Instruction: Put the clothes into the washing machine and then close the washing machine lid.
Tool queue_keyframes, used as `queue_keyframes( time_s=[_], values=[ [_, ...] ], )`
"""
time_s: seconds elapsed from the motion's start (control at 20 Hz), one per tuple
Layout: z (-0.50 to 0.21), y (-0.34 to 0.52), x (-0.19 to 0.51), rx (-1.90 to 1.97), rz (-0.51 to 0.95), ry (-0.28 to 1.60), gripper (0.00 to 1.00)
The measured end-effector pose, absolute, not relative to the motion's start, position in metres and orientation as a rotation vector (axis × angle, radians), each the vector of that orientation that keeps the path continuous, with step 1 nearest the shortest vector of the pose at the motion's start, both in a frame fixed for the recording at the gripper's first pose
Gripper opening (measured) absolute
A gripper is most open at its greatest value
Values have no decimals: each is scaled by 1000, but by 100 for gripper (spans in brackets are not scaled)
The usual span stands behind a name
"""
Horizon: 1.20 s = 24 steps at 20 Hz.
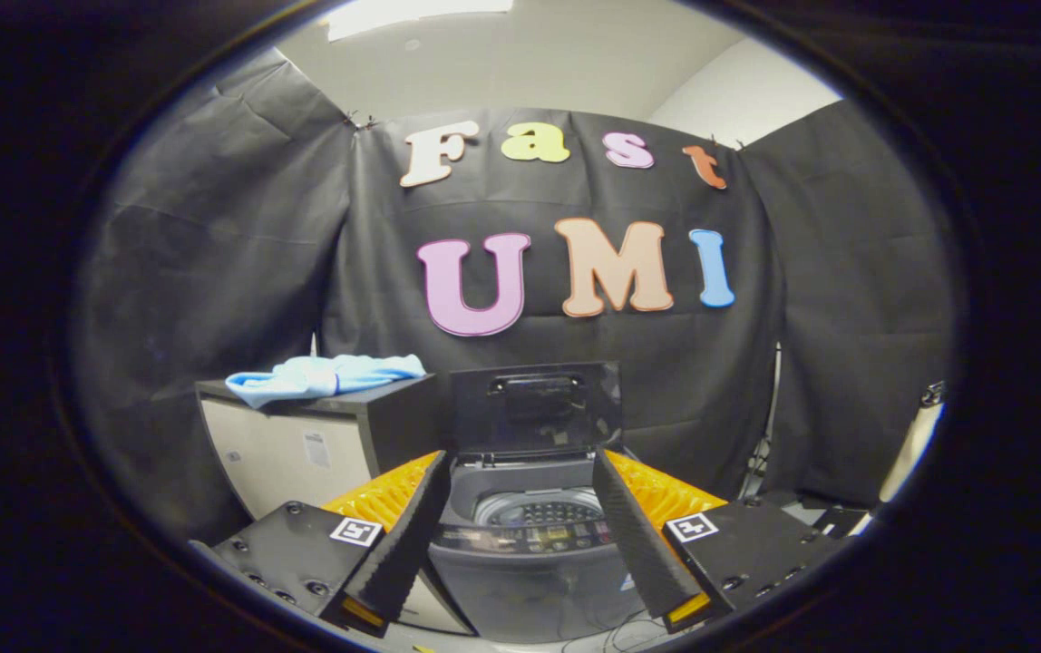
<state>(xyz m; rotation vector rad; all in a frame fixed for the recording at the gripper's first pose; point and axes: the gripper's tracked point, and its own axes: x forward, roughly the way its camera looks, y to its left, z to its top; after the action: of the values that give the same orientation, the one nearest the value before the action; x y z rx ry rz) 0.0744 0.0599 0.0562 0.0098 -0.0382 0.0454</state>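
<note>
A small grey top-loading washing machine (pixel 525 553) stands straight ahead, framed between my fingers. Its dark lid (pixel 534 406) is raised upright at the back, and the perforated drum (pixel 539 510) shows inside the opening. A light blue cloth (pixel 325 375) lies crumpled on top of a dark box (pixel 312 435) just left of the machine and beyond my left finger. My gripper (pixel 520 472) is open, fingers wide apart with nothing between them, still some way short of both the machine and the cloth.
The box under the cloth has a pale front panel and stands against the machine's left side. Black cloth walls close in behind and on both sides. A pale upright object (pixel 910 449) and cables (pixel 761 453) sit at the far right near the floor.
</note>
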Motion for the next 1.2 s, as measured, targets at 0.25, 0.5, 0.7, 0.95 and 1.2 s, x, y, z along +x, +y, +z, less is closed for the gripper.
queue_keyframes(
  time_s=[0.25,0.5,0.7,0.95,1.2],
  values=[
    [93,113,137,70,36,26,97],
    [110,189,212,137,64,144,97],
    [105,268,262,217,156,293,98],
    [99,338,318,-29,198,362,98],
    [58,375,345,-200,248,501,100]
  ],
)
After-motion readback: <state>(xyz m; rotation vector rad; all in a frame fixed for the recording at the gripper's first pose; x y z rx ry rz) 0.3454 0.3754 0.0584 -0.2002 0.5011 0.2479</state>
